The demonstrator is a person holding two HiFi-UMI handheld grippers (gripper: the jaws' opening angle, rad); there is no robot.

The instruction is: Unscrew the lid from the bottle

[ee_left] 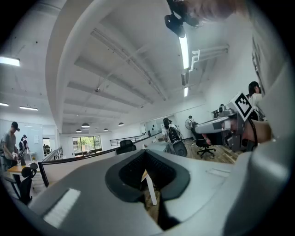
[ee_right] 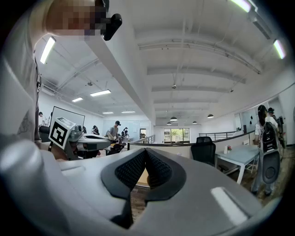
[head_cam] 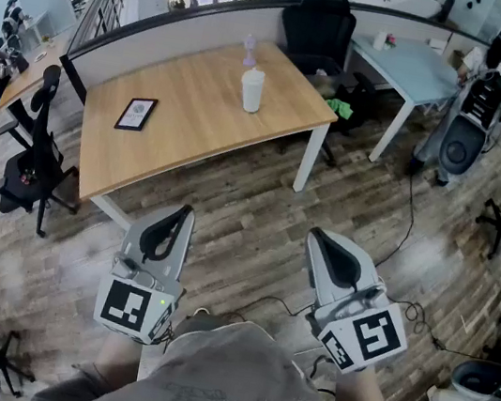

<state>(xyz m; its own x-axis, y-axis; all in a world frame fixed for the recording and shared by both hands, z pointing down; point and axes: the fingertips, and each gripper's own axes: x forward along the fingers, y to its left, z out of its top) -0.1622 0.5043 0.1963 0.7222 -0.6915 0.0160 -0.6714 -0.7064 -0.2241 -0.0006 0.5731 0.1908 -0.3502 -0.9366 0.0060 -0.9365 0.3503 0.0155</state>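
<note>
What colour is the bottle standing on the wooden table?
The bottle is white, clearest in the head view.

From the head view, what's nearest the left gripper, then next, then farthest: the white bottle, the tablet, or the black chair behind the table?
1. Tablet, table's left side.
2. White bottle, farther back on the table.
3. Black chair, beyond the table.
</note>
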